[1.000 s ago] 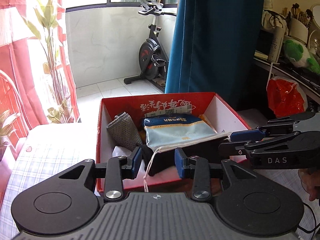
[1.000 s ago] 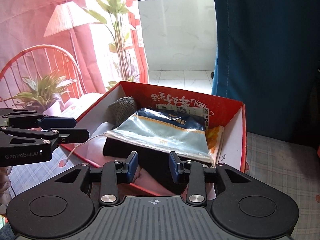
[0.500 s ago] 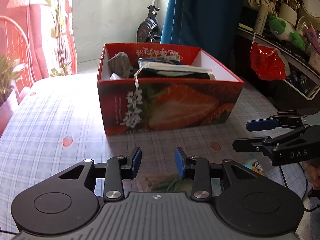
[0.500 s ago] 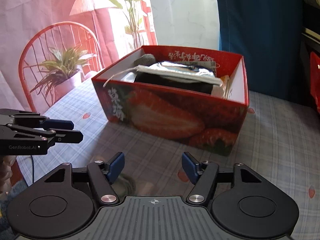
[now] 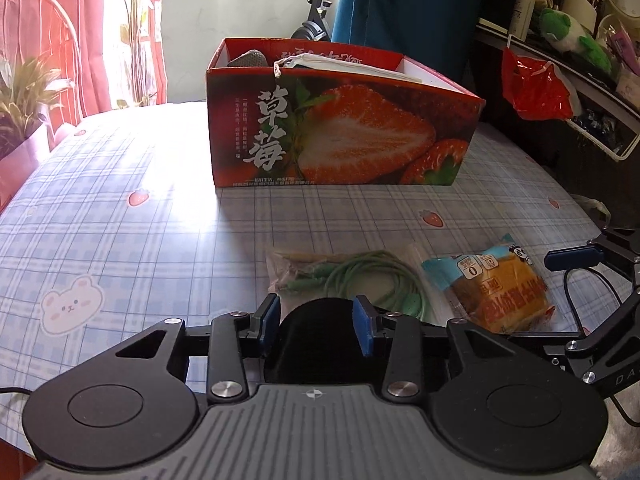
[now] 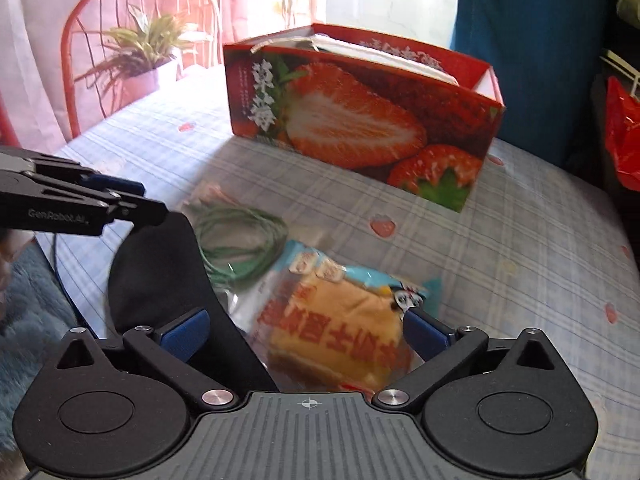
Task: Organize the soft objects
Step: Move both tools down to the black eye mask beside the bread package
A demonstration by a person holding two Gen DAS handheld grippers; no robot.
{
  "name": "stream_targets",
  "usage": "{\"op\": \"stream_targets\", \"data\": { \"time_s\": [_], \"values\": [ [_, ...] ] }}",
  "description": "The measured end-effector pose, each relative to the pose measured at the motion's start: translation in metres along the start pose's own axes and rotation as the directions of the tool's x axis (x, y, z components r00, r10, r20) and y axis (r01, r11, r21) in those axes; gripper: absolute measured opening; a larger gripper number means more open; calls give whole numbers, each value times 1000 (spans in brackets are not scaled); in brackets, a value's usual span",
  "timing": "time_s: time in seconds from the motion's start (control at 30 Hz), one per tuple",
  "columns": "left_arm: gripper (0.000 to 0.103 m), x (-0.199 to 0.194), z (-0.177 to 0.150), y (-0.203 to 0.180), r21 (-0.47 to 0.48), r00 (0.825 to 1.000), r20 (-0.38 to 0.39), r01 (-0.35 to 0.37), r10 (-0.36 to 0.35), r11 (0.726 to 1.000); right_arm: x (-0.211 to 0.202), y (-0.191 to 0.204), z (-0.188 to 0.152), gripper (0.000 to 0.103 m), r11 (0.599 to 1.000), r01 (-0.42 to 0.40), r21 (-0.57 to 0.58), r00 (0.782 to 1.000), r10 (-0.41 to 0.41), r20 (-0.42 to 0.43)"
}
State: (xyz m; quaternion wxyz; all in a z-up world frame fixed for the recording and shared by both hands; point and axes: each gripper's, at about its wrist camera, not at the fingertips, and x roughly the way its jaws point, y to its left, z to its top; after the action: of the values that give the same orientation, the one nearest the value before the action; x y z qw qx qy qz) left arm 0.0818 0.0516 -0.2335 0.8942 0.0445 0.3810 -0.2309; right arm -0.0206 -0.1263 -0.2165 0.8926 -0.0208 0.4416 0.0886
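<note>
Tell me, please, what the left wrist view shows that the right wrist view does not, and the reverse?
Only the left wrist view shows the green plush toy and the bear print. Only the right wrist view shows the red chair. Both show the strawberry box, the green cord bag, the cake packet and the black soft item between the left gripper fingers.

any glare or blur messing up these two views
Left wrist view: sunlight blows out the tablecloth left of the strawberry box, whose shadow falls toward the camera; otherwise sharp, with fisheye bending at the edges. Right wrist view: overexposed window and curtain, and slight softness over the bread packet and green cable bag.
</note>
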Motion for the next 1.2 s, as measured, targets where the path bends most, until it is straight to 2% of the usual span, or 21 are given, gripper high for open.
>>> {"op": "stream_targets", "data": {
  "time_s": [0.13,0.23,0.3,0.53,0.97,1.03,1.1,1.2],
  "values": [
    [43,3,-4,1,-7,1000,-6,5,-5,1000,6,-2,-8,102,999,37,-33,997,-39,-69],
    [44,9,-7,-2,3,1000,-21,12,-12,1000,15,-3,-15,103,999,17,-31,993,-21,-119],
    [44,14,-9,-3,1,999,-37,17,-17,1000,21,2,-17,103,996,53,-72,991,-62,-123],
    [44,22,-13,1,-20,998,-62,18,-20,1000,34,-4,-12,102,992,83,-94,994,-89,-62],
    [55,31,-16,-1,-7,998,-65,-10,10,1000,62,-19,7,101,985,160,-56,986,-158,52],
    [55,32,-16,-1,-2,998,-65,-11,11,1000,63,-19,6,101,983,179,-39,982,-176,63],
    [55,33,-16,-1,2,998,-67,-11,11,1000,58,-18,3,91,982,189,-31,980,-186,66],
    [55,34,-15,-1,7,998,-69,-13,13,1000,34,-18,-4,92,988,157,-6,980,-155,124]
  ]
}}
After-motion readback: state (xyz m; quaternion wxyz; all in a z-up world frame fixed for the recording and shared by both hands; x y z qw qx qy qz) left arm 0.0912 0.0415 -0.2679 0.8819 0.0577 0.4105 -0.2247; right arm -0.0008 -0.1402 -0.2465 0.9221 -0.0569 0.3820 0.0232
